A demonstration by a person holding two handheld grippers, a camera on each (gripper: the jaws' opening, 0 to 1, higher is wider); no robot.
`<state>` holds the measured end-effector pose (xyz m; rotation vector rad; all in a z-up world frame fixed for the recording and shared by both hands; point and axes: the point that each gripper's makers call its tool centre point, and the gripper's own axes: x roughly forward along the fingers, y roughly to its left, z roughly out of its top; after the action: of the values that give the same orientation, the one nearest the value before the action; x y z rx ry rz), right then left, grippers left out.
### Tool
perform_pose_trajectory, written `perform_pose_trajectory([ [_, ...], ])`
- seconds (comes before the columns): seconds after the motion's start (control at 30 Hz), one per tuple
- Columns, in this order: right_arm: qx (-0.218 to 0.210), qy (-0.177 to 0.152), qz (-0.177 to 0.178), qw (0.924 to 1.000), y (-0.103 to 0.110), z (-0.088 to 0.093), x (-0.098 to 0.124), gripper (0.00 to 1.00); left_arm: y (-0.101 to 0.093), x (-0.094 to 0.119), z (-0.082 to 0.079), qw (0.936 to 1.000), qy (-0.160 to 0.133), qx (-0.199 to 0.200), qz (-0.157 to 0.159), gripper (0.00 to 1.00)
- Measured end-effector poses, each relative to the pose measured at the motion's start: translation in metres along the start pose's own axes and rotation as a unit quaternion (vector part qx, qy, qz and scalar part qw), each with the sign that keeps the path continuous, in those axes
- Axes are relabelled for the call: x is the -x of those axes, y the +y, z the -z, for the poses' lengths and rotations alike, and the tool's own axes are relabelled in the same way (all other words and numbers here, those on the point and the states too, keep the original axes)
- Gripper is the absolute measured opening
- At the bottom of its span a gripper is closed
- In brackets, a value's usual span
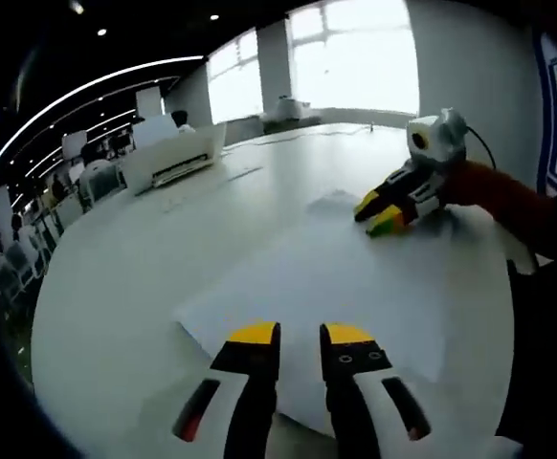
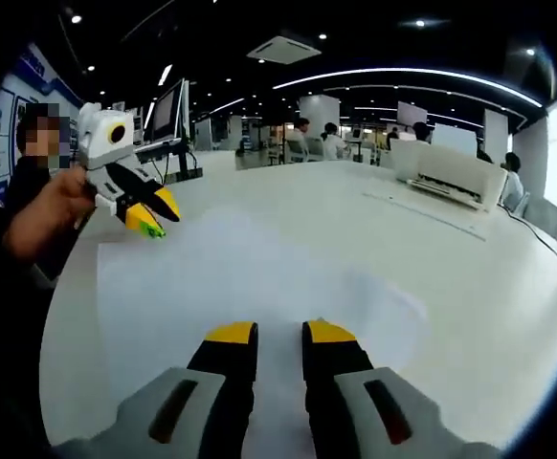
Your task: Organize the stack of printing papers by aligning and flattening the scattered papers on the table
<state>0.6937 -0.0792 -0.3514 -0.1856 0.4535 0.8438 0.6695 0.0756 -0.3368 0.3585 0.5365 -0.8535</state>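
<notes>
Across the white round table [image 1: 116, 287], near its far edge, we see a white printer [image 1: 175, 156]; it also shows in the right gripper view [image 2: 448, 172], with seated people [image 2: 328, 141] beyond it. Nothing lies between us and the papers [image 1: 336, 277], a flat white stack, corners slightly fanned, near the table's edge. Our left gripper [image 1: 300, 335] hovers over it, jaws narrowly parted, empty. Our right gripper [image 2: 280, 333], likewise slightly parted and empty, sits over the sheets' opposite side [image 2: 259, 277].

Broad white table [image 1: 116, 287], loose white papers [image 1: 336, 287] spread at centre, white printer [image 1: 173, 158] at ten o'clock
</notes>
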Motion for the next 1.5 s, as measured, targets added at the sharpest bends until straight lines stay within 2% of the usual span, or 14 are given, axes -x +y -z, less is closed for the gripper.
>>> perform_pose_trajectory([
  [0.07,0.000,0.000,0.000,1.0000,0.000,0.000,0.000,0.15,-0.002,-0.005,0.013,0.9996,0.022,-0.018,0.006,0.23],
  [0.13,0.000,-0.001,-0.001,1.0000,0.001,0.000,0.000,0.15,-0.005,-0.011,0.010,0.9999,0.001,0.005,0.009,0.23],
  [0.37,-0.002,-0.001,-0.001,1.0000,0.002,-0.001,0.001,0.15,0.000,-0.006,0.010,0.9996,-0.028,0.005,0.000,0.27],
  [0.67,-0.003,0.009,0.009,0.9999,-0.001,-0.003,0.002,0.17,0.007,-0.003,0.009,0.9994,-0.032,0.013,-0.004,0.35],
  [0.9,-0.001,-0.009,0.002,1.0000,0.004,-0.018,0.006,0.21,0.011,0.002,0.008,0.9990,-0.038,0.020,-0.007,0.35],
  [1.1,0.010,-0.013,-0.004,0.9999,0.011,-0.023,0.013,0.26,0.010,0.011,0.011,0.9987,-0.043,0.029,-0.004,0.38],
  [1.5,0.032,-0.025,-0.008,0.9992,0.016,-0.027,0.037,0.34,0.017,0.042,0.013,0.9962,-0.070,0.042,-0.028,0.44],
])
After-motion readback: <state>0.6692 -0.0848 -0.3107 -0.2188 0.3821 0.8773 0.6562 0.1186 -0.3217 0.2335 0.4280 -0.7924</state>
